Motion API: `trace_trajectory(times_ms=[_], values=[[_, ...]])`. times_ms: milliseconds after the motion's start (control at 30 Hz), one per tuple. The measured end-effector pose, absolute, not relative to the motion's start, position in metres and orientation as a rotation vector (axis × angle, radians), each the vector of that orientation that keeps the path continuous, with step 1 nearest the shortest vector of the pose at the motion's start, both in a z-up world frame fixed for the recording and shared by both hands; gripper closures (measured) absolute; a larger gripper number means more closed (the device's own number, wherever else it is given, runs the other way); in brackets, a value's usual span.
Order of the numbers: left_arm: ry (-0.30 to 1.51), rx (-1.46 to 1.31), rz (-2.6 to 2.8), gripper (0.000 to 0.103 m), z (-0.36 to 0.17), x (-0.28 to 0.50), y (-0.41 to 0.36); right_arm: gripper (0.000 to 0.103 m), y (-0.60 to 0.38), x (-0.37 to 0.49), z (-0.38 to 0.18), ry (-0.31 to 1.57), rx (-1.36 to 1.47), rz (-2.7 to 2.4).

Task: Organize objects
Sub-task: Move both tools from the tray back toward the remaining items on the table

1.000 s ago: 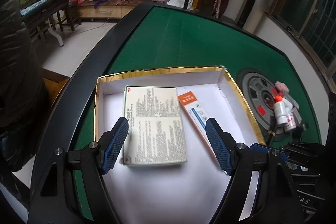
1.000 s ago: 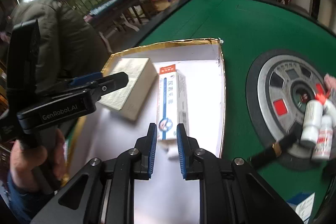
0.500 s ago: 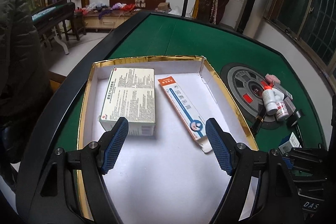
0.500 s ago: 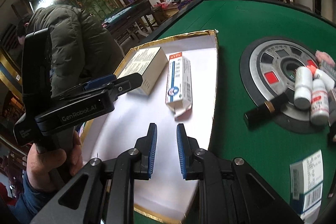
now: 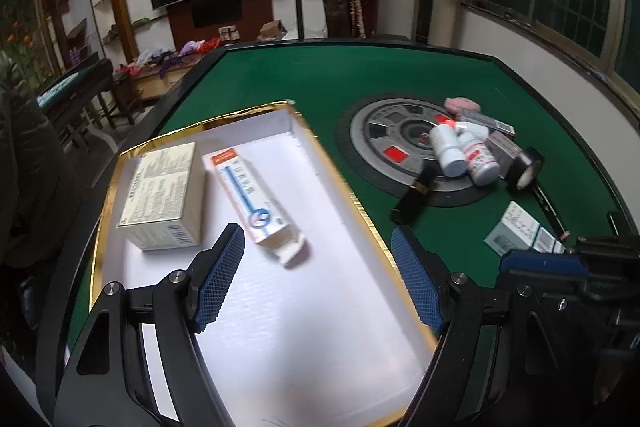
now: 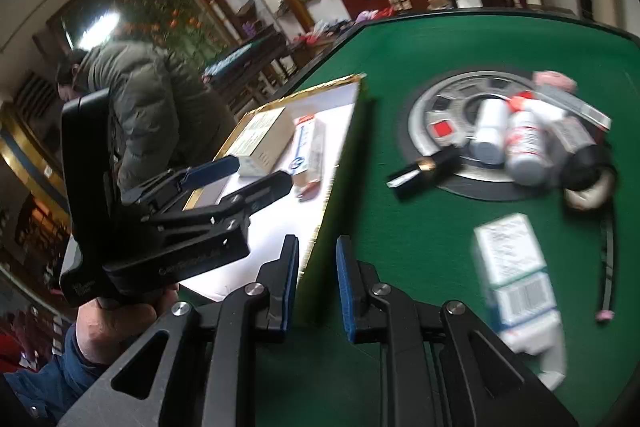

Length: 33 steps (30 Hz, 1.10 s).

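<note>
So the left gripper (image 5: 316, 279) hangs over the white tray (image 5: 304, 347) with its jaws spread wide and nothing between them. That tray has a gold rim and sits on the green table (image 5: 320, 83). Two things lie inside it at the far end: a beige medicine box (image 5: 164, 195) on the left, and just beside it a long white box with a blue stripe (image 5: 250, 203), one end flap hanging open.

Over on the right, the right gripper (image 6: 318, 283) has its blue pads close together with only a narrow gap, empty, hovering over the tray's near right edge and the green felt.

Everything else is still out on the table: two white bottles (image 6: 508, 139) lying on the round grey centre plate (image 6: 444, 107), a black tube with a gold band (image 6: 424, 169) at the plate's edge, a roll of black tape (image 6: 588, 175), and a white box with a barcode (image 6: 516, 267) nearer the right gripper, pretty blurred.
</note>
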<state>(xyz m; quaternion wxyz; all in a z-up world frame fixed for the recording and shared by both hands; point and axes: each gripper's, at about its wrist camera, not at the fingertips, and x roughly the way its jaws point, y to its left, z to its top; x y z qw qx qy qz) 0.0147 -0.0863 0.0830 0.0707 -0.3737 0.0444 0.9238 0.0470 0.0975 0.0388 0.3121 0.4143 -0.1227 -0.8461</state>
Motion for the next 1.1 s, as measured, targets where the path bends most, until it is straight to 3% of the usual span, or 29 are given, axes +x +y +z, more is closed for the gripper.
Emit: trace_trajectory(times_ms=[367,667,1100], values=[[0.138,-1.013,2.723,0.026,0.078,0.029,-0.032,0.085,0.187,0.050,0.039,-0.537,1.059,-2.342],[0.183,-1.086,2.781,0.026,0.068,-0.015,-0.029,0.085,0.209,0.052,0.041,-0.540,1.056,-2.415],[-0.288,-1.441,2.299,0.026,0.050,-0.011,0.035,0.084,0.242,0.047,0.036,-0.653,1.066,-2.510]])
